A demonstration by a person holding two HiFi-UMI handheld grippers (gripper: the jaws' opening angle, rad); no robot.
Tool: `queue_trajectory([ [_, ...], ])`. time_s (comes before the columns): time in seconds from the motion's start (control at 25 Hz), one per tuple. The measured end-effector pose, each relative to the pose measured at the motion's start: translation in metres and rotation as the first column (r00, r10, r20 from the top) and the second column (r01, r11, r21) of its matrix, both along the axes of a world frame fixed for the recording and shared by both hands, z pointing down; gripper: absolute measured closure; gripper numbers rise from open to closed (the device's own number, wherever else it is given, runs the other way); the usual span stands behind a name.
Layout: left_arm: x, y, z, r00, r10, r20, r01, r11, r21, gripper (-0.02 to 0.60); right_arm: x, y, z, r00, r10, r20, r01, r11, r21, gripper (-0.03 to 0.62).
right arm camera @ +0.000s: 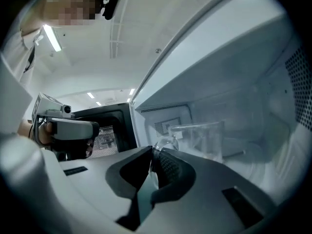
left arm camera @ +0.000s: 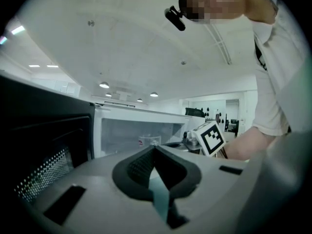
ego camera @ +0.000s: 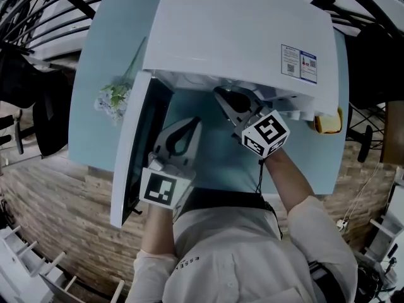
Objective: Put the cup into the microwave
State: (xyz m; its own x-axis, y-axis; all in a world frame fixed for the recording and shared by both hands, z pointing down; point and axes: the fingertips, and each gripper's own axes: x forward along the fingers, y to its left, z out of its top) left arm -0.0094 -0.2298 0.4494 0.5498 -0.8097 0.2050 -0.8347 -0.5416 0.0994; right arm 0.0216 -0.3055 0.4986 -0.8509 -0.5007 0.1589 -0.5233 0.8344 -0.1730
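Observation:
The white microwave [ego camera: 240, 30] stands on the table with its door [ego camera: 129, 163] swung open to the left. My right gripper [ego camera: 221, 93] reaches into the cavity [right arm camera: 234, 82]. In the right gripper view it [right arm camera: 153, 152] is shut on the handle of a clear glass cup [right arm camera: 200, 138], which stands upright inside. My left gripper [ego camera: 192, 124] hovers in front of the opening, beside the door, shut with nothing between its jaws. The left gripper view [left arm camera: 155, 149] shows the cup [left arm camera: 148, 141] in the lit cavity, the right gripper's marker cube [left arm camera: 211, 137] and the door [left arm camera: 44, 130].
The microwave sits on a light blue table [ego camera: 95, 74]. A bunch of pale flowers [ego camera: 113, 96] lies left of the microwave. A yellow object [ego camera: 327, 124] sits at its right corner. Dark chairs stand off the table's left side.

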Motion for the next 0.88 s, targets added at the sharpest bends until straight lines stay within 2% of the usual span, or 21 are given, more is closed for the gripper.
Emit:
queue_trajectory([
  [0.44,-0.008,-0.004,0.011,1.0,-0.001,0.026,0.002,1.0,-0.016,0.58,-0.014,-0.019,0.014,1.0,0.026,0.002,-0.026,0.999,0.021,0.574],
  [0.88,-0.009,0.0,0.015,1.0,-0.01,0.02,0.011,1.0,-0.025,0.58,-0.016,-0.026,0.028,0.999,0.035,-0.039,-0.034,0.999,0.026,0.574],
])
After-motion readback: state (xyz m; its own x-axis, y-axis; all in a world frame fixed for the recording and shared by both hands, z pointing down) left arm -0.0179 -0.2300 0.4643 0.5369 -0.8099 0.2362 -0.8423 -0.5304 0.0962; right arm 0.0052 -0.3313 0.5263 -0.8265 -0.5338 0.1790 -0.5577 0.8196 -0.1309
